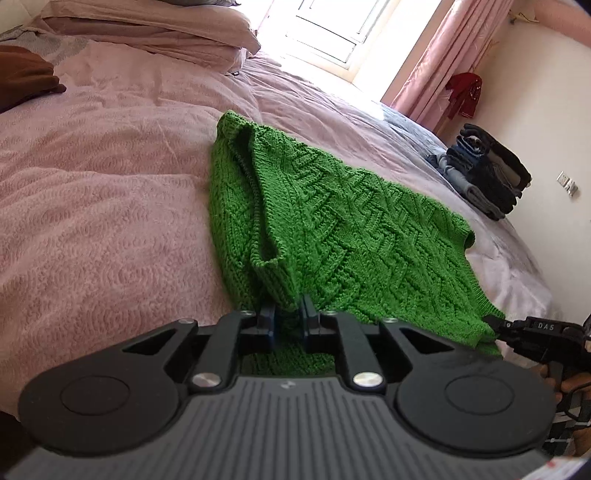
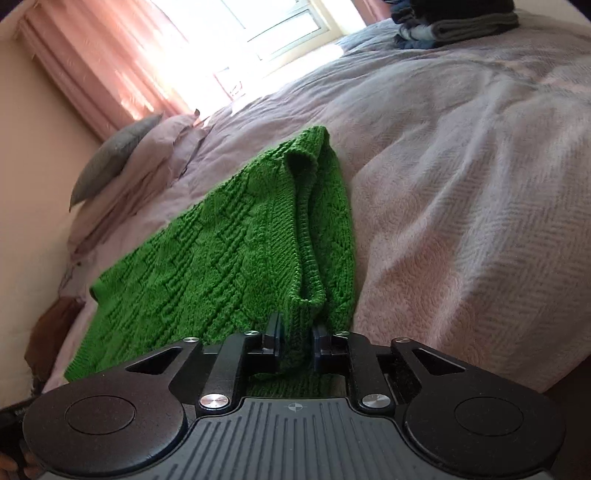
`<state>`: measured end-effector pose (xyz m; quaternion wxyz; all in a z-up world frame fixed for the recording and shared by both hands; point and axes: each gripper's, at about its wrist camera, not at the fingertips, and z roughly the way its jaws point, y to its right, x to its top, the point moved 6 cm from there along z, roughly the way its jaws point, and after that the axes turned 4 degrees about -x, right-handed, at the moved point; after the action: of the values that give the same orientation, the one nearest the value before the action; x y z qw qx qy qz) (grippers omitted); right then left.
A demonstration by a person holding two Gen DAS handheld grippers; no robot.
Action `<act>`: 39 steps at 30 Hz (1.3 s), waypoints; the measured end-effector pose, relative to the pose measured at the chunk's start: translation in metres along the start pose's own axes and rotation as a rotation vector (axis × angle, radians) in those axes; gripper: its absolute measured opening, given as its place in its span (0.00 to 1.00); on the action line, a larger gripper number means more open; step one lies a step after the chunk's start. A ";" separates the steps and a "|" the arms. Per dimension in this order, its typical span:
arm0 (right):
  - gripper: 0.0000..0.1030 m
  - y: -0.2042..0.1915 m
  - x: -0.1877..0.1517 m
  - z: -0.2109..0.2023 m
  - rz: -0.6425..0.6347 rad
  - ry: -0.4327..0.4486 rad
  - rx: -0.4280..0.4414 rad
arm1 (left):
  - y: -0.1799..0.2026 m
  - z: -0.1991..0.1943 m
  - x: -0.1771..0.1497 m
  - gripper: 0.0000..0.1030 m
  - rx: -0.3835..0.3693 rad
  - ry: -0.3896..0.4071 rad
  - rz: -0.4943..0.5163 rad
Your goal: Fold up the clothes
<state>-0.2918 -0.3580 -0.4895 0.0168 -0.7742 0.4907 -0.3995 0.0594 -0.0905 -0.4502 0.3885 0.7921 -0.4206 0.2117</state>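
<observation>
A green knitted sweater [image 1: 332,229] lies partly folded on a pink bedspread [image 1: 92,206], its far part draped flat and its near edge lifted. My left gripper [image 1: 290,314] is shut on a ribbed edge of the sweater at the near left corner. In the right wrist view the same sweater [image 2: 221,258] stretches leftward, and my right gripper [image 2: 297,339] is shut on the bunched ribbed edge at its near right corner. The right gripper [image 1: 496,328] also shows at the sweater's lower right corner in the left wrist view.
A stack of folded dark clothes [image 1: 487,170] sits at the bed's far right side, and shows again as a clothes stack [image 2: 454,26]. Pillows [image 1: 147,33] lie at the head of the bed. Pink curtains [image 1: 443,59] flank a bright window. A brown item [image 1: 26,77] lies far left.
</observation>
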 end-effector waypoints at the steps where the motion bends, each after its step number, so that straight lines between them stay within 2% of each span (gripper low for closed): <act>1: 0.33 -0.003 0.004 -0.003 -0.042 -0.007 -0.013 | 0.002 -0.004 0.003 0.18 -0.006 -0.008 0.018; 2: 0.43 -0.005 0.009 -0.007 -0.082 -0.001 -0.035 | 0.004 -0.009 0.007 0.20 -0.008 -0.009 0.040; 3: 0.47 -0.007 0.015 -0.011 -0.122 0.017 -0.064 | 0.004 -0.015 0.013 0.22 -0.007 -0.003 0.060; 7: 0.47 -0.015 0.054 -0.015 -0.268 0.141 -0.149 | -0.005 -0.030 0.056 0.24 0.064 0.083 0.143; 9: 0.47 -0.028 0.075 -0.005 -0.351 0.200 -0.148 | -0.008 -0.024 0.086 0.24 0.101 0.133 0.171; 11: 0.47 -0.043 0.091 0.014 -0.433 0.225 -0.138 | -0.002 -0.009 0.111 0.24 0.094 0.165 0.224; 14: 0.47 -0.057 0.108 0.053 -0.518 0.233 -0.145 | 0.011 0.030 0.141 0.24 0.072 0.167 0.285; 17: 0.46 -0.057 0.116 0.095 -0.555 0.214 -0.156 | 0.010 0.078 0.153 0.24 0.086 0.126 0.307; 19: 0.43 -0.044 0.117 0.122 -0.565 0.184 -0.177 | 0.001 0.111 0.150 0.24 0.140 0.075 0.323; 21: 0.42 -0.024 0.110 0.147 -0.572 0.115 -0.193 | -0.015 0.140 0.137 0.24 0.205 0.006 0.325; 22: 0.42 -0.016 0.107 0.149 -0.553 0.127 -0.172 | -0.024 0.148 0.129 0.24 0.214 -0.009 0.317; 24: 0.42 -0.009 0.108 0.144 -0.507 0.136 -0.151 | -0.034 0.149 0.119 0.23 0.210 0.013 0.298; 27: 0.42 -0.014 0.113 0.127 -0.488 0.131 -0.187 | -0.033 0.138 0.121 0.20 0.225 0.021 0.289; 29: 0.42 -0.021 0.112 0.103 -0.458 0.158 -0.205 | -0.027 0.122 0.125 0.19 0.243 0.045 0.287; 32: 0.42 -0.036 0.095 0.060 -0.428 0.180 -0.148 | -0.010 0.084 0.124 0.18 0.225 0.105 0.277; 35: 0.42 -0.055 0.066 0.023 -0.405 0.160 -0.088 | 0.015 0.049 0.110 0.18 0.185 0.127 0.283; 39: 0.42 -0.077 0.023 0.003 -0.392 0.116 -0.046 | 0.046 0.025 0.072 0.20 0.122 0.060 0.300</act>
<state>-0.2280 -0.3369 -0.4456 -0.1074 -0.8307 0.3398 -0.4276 0.0610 -0.1619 -0.3974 0.3161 0.7358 -0.5089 0.3159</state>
